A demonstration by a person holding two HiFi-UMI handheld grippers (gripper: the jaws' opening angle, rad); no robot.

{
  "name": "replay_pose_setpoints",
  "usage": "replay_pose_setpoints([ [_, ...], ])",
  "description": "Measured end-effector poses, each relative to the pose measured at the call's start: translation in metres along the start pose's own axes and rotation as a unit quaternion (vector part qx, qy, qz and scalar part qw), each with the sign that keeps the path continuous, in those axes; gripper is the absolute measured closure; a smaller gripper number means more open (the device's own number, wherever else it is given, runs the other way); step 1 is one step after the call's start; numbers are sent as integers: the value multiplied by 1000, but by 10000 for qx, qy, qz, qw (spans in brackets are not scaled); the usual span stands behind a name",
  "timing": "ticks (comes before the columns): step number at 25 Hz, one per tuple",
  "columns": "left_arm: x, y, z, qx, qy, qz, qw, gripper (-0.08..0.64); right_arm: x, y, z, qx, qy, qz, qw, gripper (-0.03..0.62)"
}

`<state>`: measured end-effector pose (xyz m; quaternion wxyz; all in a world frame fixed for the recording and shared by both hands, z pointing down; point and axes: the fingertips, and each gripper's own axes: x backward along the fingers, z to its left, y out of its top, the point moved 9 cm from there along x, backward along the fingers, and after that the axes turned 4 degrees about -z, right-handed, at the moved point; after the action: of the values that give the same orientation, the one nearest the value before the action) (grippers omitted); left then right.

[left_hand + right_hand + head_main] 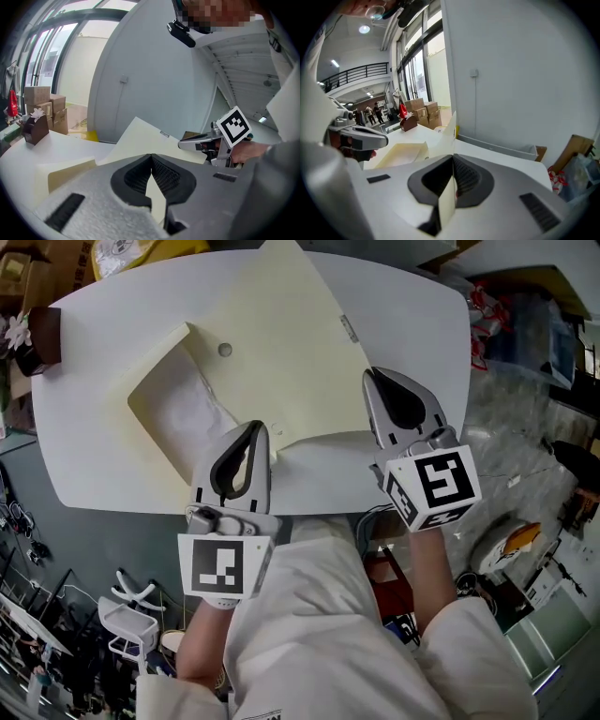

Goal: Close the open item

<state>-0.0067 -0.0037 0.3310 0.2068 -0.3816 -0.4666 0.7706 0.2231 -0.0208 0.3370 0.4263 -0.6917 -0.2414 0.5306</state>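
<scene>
Gripping the near edge of the raised cover (281,334), the left gripper (254,428) and the right gripper (375,379) each have their jaws pinched nearly together on the cream sheet. The open tray (148,397) lies on the table (412,315) left of the cover, nearer the left gripper, and the fold line runs diagonally away from that gripper. Both grippers point forward and somewhat down, so closing likely requires swinging the cover leftward over the tray.

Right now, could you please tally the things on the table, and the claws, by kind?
Folder: 1
White sheet: 1
Brown box: 1
Claws: 2 (left claw, right claw)
Total: 5
</scene>
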Motion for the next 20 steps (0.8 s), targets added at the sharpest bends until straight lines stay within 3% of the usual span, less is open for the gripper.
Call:
replay_pose_setpoints([
  [9, 35, -1, 16, 91, 200, -195, 9996, 534, 10, 28, 41, 655, 88, -107, 9978, 575],
  [20, 76, 1, 38, 311, 453, -407, 9977, 534, 17, 51, 94, 981, 294, -68, 9947, 575],
])
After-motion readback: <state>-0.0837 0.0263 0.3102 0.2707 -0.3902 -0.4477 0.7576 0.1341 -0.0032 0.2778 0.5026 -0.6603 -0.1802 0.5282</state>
